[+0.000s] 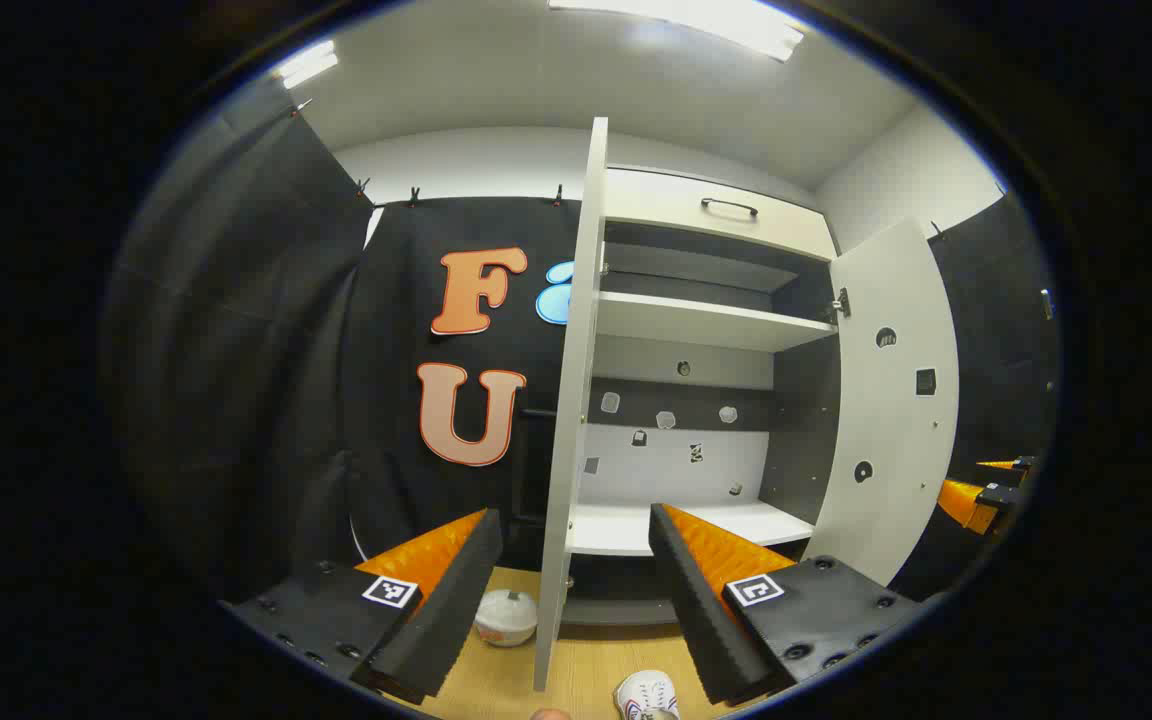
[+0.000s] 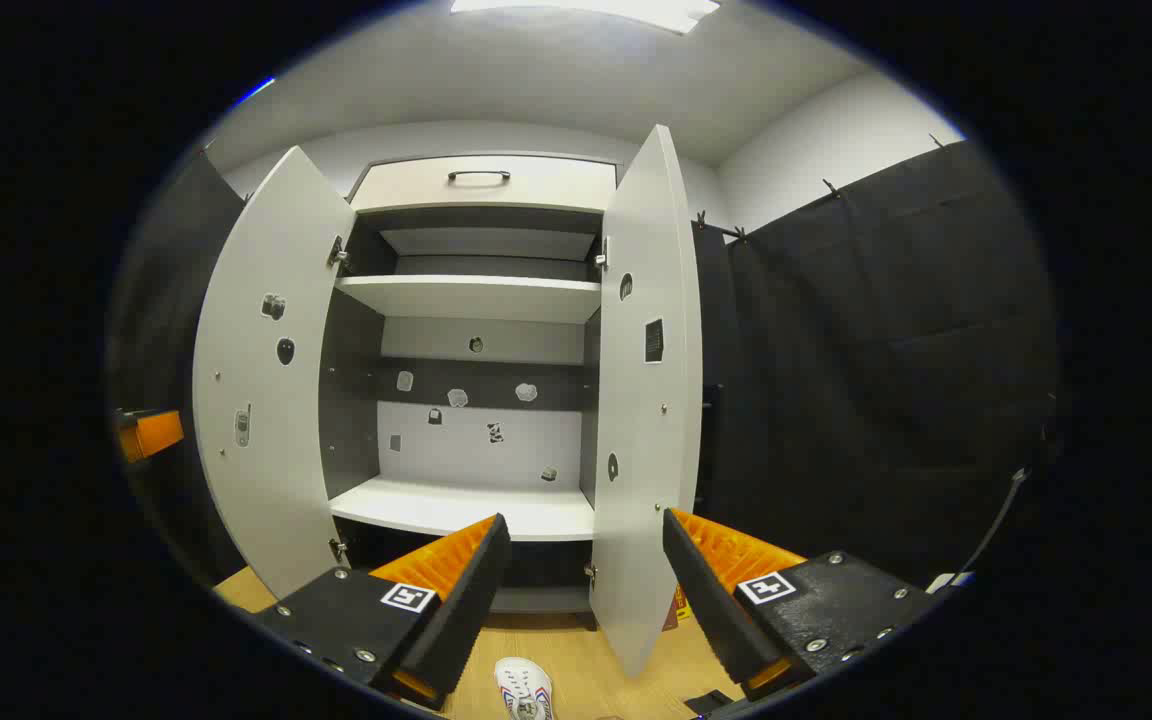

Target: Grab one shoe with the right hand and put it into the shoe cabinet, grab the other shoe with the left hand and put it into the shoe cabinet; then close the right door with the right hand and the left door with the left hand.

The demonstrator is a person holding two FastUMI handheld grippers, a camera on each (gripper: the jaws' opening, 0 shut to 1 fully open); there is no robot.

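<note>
The white shoe cabinet stands ahead with both doors swung open: left door (image 1: 568,400) (image 2: 261,380), right door (image 1: 891,400) (image 2: 648,400). Its lower shelf (image 1: 616,528) (image 2: 456,508) is bare. One white shoe (image 1: 648,695) (image 2: 524,690) lies on the wooden floor in front of the cabinet. A second white rounded thing (image 1: 506,616), which looks like the other shoe, lies left of the left door's edge. My left gripper (image 1: 573,518) is open and holds nothing. My right gripper (image 2: 585,520) is open too, above the shoe. Each gripper also shows far off in the other's view: the right gripper (image 1: 986,490), the left gripper (image 2: 146,432).
An upper shelf (image 1: 701,322) (image 2: 466,295) and a top drawer with a dark handle (image 1: 729,207) (image 2: 479,176) sit above. Black cloth walls stand on both sides of the cabinet. The left door's edge juts out between my left gripper's fingers. Wooden floor (image 1: 586,675) runs below.
</note>
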